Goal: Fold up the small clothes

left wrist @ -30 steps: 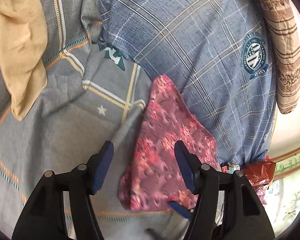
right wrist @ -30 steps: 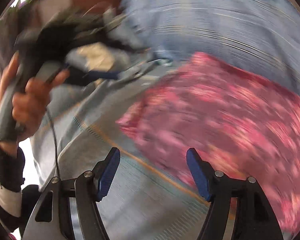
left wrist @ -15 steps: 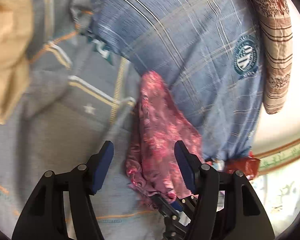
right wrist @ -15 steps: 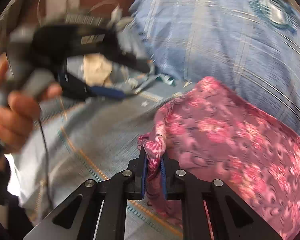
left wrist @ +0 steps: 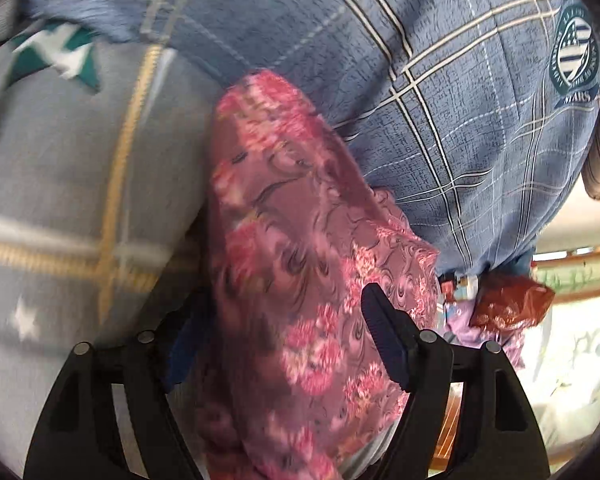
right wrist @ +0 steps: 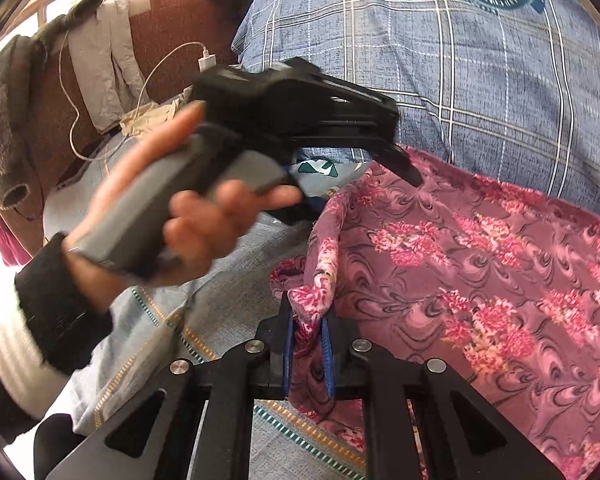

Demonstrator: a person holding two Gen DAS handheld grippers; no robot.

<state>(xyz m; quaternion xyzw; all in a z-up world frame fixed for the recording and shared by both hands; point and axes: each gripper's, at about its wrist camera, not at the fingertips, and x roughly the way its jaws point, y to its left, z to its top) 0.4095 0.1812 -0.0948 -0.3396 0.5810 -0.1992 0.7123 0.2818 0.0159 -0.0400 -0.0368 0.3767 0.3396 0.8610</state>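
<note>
Both grippers at pink cloth (right wrist: pixel 480 280) on bedsheet (left wrist: pixel 60 184). R gripper (right wrist: pixel 308 354) clamped on its bunched edge. L gripper (left wrist: pixel 284 344) wide, jaws just been opening, straddling cloth, moved in closer.

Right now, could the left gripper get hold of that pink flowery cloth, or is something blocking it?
Probably yes. The left gripper has just been opening its jaws, and the pink flowery cloth already lies between them with nothing in the way. The right gripper pinches another corner, off to the side.
</note>
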